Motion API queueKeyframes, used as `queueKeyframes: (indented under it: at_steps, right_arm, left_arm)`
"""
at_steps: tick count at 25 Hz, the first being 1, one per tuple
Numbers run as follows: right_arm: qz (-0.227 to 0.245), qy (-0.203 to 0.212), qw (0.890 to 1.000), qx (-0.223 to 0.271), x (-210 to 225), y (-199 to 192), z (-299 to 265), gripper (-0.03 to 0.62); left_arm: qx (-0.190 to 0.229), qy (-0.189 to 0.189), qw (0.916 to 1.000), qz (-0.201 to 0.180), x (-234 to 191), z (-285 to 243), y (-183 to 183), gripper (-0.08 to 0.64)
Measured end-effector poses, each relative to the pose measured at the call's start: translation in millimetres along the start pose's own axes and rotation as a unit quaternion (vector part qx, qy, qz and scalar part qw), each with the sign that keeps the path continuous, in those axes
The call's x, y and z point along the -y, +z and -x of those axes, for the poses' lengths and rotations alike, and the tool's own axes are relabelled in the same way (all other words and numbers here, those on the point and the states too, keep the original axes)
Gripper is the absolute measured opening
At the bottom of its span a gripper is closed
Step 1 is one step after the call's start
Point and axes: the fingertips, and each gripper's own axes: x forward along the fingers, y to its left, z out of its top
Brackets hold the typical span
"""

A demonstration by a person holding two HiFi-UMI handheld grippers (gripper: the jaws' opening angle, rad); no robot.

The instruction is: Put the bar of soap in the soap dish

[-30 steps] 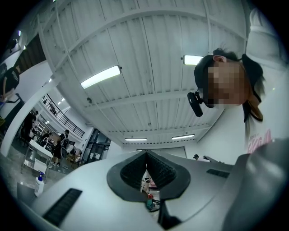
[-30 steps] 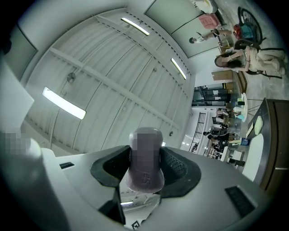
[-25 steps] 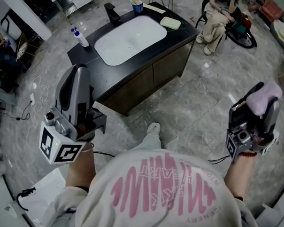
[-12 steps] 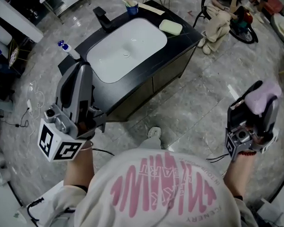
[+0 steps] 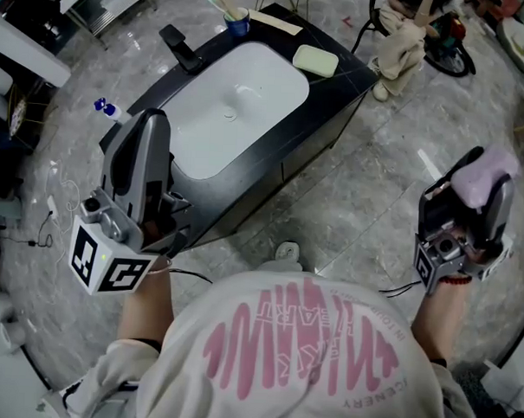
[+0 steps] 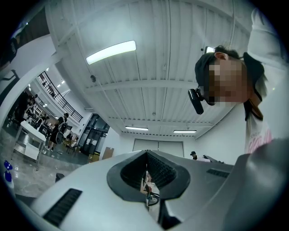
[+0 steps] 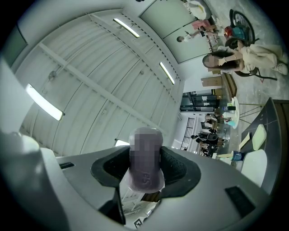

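The lilac bar of soap (image 5: 491,169) stands up between the fingers of my right gripper (image 5: 480,189), which is shut on it, out to the right over the floor. The right gripper view shows the soap (image 7: 145,151) clamped between the dark pads (image 7: 178,168). The pale green soap dish (image 5: 316,61) lies on the far right corner of the black vanity top (image 5: 355,74); it also appears small in the right gripper view (image 7: 258,136). My left gripper (image 5: 148,121) is shut on nothing, over the vanity's near left edge. In its own view the left gripper (image 6: 146,158) points up at the ceiling.
A white basin (image 5: 236,107) fills the vanity top, with a black tap (image 5: 178,44), a blue cup (image 5: 238,22) and a blue-capped bottle (image 5: 108,110) around it. A seated person (image 5: 404,32) and a wheeled thing are beyond the vanity. Grey marble floor (image 5: 376,183) lies between me and it.
The vanity has drawn nearer in the head view, and the left gripper now overlaps its near left edge. The right gripper still holds the soap the same way.
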Motion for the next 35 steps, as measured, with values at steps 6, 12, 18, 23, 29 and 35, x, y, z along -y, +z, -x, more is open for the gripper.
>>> queueKeyframes:
  at_steps: [6,12,18,23,29,35]
  right_arm:
    - [0.005,0.001,1.000,0.001,3.1,-0.9,-8.0,0.212]
    - [0.010,0.008,1.000,-0.001,1.6,-1.8,-10.7,0.212]
    - [0.011,0.017,1.000,0.000,-0.1,0.2,-12.6,0.212]
    - [0.005,0.027,1.000,-0.002,2.1,8.1,-13.4,0.212]
    - [-0.018,0.034,0.999,-0.011,33.5,30.4,-25.7,0.212]
    - [-0.041,0.035,0.998,-0.024,66.9,61.7,-43.6,0.212]
  left_arm:
    - [0.002,-0.008,1.0000,0.001,-9.9,-10.1,-0.9,0.008]
    - [0.012,-0.016,0.9998,0.004,-8.2,-12.6,1.3,0.008]
    - [0.012,-0.022,0.9997,0.006,-5.3,-16.6,-3.2,0.008]
    - [0.014,-0.029,0.9995,-0.003,6.6,-22.4,-2.0,0.008]
    - [0.005,-0.015,0.9997,-0.017,2.9,-46.2,-13.2,0.008]
    - [0.000,0.006,0.9997,-0.026,-1.7,-73.8,-25.2,0.008]
